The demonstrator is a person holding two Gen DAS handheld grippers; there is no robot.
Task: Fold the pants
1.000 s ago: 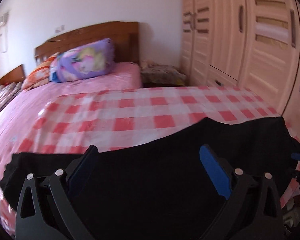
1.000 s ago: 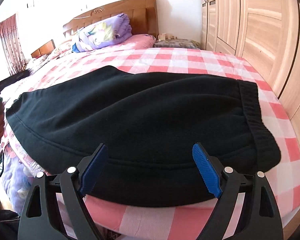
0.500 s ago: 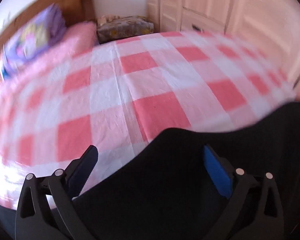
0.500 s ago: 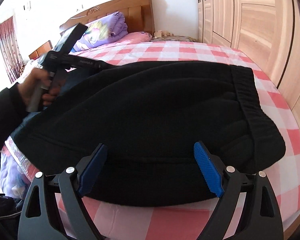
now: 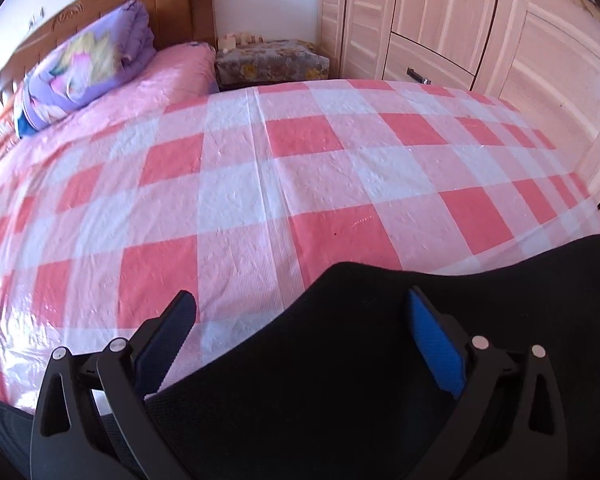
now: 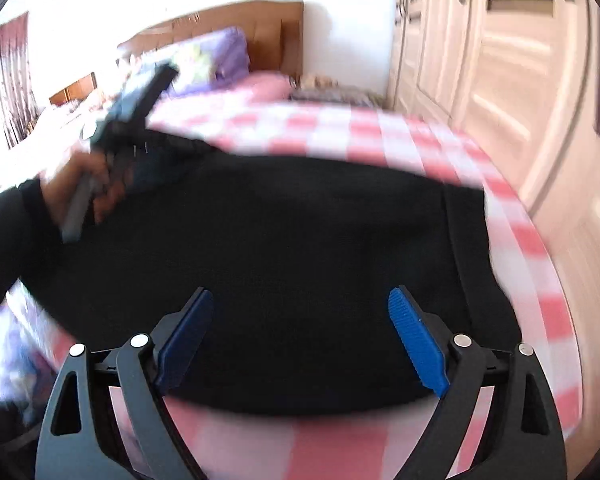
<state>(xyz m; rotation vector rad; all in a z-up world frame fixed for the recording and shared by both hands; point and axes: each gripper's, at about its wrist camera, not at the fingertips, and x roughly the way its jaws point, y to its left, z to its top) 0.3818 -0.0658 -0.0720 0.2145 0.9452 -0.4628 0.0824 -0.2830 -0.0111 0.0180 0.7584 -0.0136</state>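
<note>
Black pants (image 6: 283, 248) lying on bed (image 5: 259, 184), spread across near edge over checked sheet; waistband end at right, other end at left under left gripper. Right view blurred, so fine detail hard to tell.

Left gripper (image 5: 300, 336) hovering over a raised fold of pants, jaws spread wide, nothing pinched; fabric bulging up between the fingers without touching either pad as far as visible. Hand (image 6: 83, 184) gripping the left tool's handle at far left in right view.

Right gripper (image 6: 304, 320) hovering over near edge of pants, jaws released, wide apart, gripping nothing.

Probably lining up for a grab on each end before folding; no fold clearly done yet.

Risks from here:
- Closing on a single layer only, leaving lower layer behind and giving a skewed fold.
- Pinching sheet together with pants at near edge, dragging sheet along.
- Near edge hanging close to bed edge; a pull toward near side possibly sliding pants off.
- Thick soft fabric slipping from pads if bite too shallow.
- Uneven lift between left and right ends bunching the middle.

Pillow (image 5: 87, 68) and wardrobe (image 5: 480, 28) far away, not in the way.
</note>
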